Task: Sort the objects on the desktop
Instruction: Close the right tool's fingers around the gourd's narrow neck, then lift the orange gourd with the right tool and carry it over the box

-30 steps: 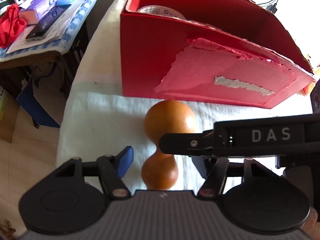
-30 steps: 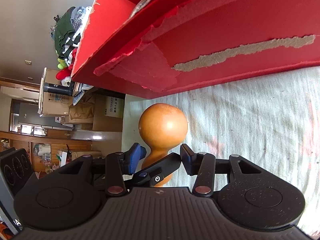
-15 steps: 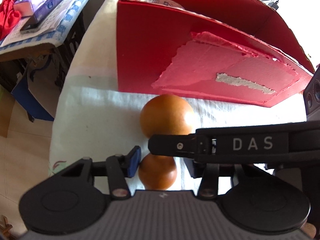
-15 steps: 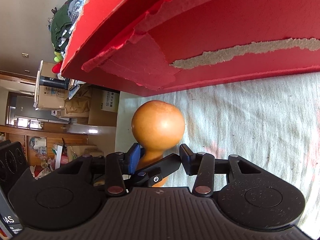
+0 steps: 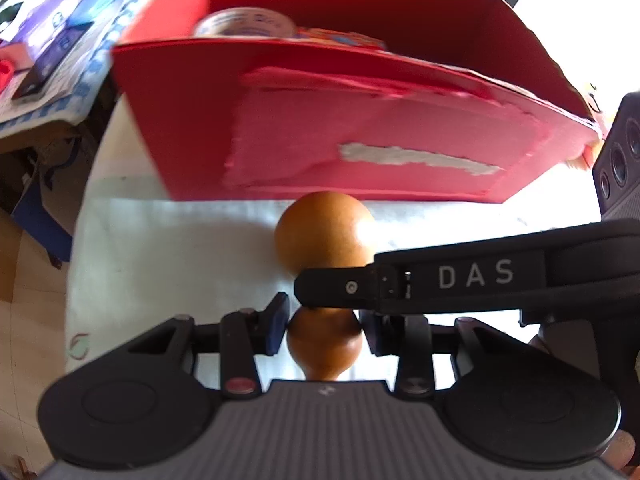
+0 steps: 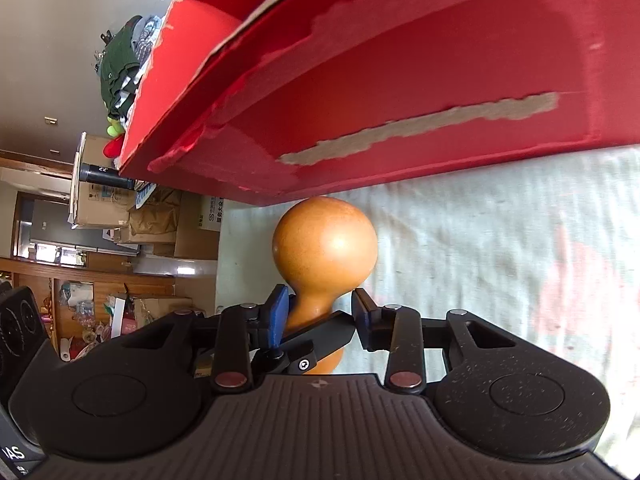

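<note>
The gourd (image 5: pixel 325 240), smooth and orange-brown, lies on the pale cloth (image 5: pixel 168 248) that covers the table, its big round bulb pointing toward the red cardboard box (image 5: pixel 360 136) and close to that box's near wall. My left gripper (image 5: pixel 324 326) has closed down around the small bulb: the blue pad on one side touches it, and the dark finger on the other side sits right against it, so I take it as gripped, though the other tool covers part of that contact. My right gripper (image 6: pixel 318 312) comes in across the gourd's narrow waist, its fingers set to either side of the neck with a visible gap on the right side; it is partly open and not pinching. In the left wrist view one black finger of the right gripper, marked DAS, crosses just over the waist.

The box's front face is torn, with a grey strip of bare board showing. Inside the box, near its left end, stands a roll of tape (image 5: pixel 246 24), blurred here. Beyond the table's left edge are stacked cartons (image 6: pixel 152 216) and clutter.
</note>
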A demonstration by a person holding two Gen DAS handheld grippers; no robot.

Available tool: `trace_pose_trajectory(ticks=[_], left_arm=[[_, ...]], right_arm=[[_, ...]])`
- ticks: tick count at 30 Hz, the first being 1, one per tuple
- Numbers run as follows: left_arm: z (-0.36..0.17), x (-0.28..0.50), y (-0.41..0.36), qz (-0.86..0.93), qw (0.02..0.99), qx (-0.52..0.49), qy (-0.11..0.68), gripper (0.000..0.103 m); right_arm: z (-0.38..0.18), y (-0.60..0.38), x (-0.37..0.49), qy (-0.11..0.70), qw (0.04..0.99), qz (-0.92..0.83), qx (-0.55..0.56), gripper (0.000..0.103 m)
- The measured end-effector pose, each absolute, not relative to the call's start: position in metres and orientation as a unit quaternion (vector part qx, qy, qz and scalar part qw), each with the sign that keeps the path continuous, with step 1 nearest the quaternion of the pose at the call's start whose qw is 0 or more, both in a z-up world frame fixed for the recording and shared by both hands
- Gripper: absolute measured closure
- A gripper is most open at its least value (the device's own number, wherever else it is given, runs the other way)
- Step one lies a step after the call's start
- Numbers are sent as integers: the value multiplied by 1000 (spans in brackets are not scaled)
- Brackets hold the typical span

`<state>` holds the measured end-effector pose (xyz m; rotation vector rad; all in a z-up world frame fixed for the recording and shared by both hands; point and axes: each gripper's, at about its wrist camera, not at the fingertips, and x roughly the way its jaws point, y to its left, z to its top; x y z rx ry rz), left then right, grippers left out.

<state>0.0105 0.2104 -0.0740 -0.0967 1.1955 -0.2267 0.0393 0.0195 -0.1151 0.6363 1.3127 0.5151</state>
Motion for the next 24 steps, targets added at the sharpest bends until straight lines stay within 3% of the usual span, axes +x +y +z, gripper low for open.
trace_pose_trajectory(ticks=[24], left_arm=[[-54,-1,62,-182,824,2,537,66]], right_arm=[[-86,-89,17,561,755,194,278,65]])
